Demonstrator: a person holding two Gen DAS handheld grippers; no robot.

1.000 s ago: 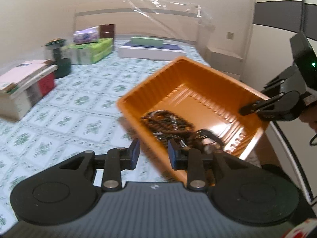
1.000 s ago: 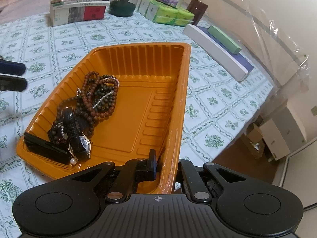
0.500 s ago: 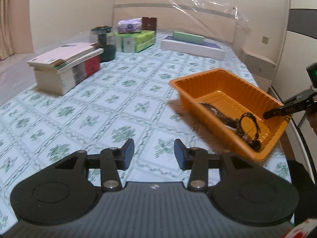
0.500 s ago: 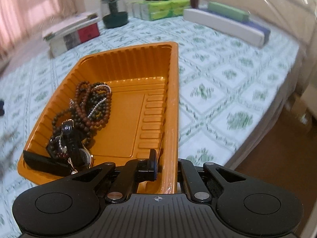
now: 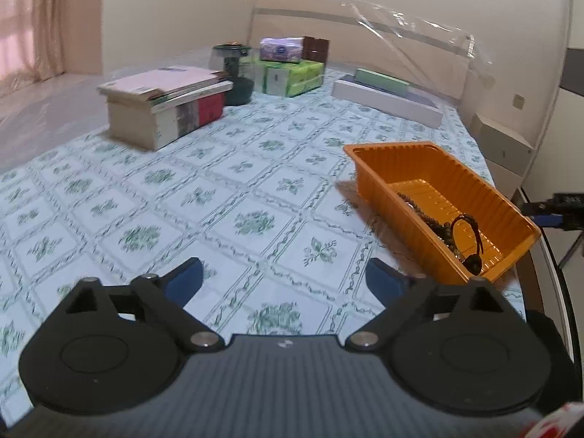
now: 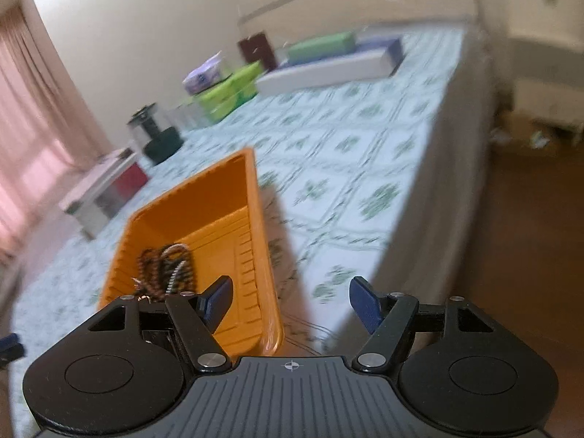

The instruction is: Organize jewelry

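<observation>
An orange plastic tray (image 5: 485, 197) rests on the floral tablecloth near the table's right edge. It holds dark bead necklaces (image 5: 430, 219) and a black watch (image 5: 471, 244). My left gripper (image 5: 284, 279) is open and empty, low over the cloth, left of the tray. My right gripper (image 6: 292, 297) is open and empty, pulled back from the tray's near end (image 6: 255, 314). The beads (image 6: 164, 270) show inside the tray in the right wrist view. A right gripper finger tip (image 5: 547, 215) shows just right of the tray in the left wrist view.
A stack of books (image 5: 164, 106), a dark jar (image 5: 233, 73), green tissue packs (image 5: 292, 76) and a long white box (image 5: 387, 98) stand at the back of the table. The table edge (image 6: 412, 226) drops to a brown floor on the right.
My right gripper let go of the tray's rim, opened and drew back. My left gripper backed away from the tray and opened wide.
</observation>
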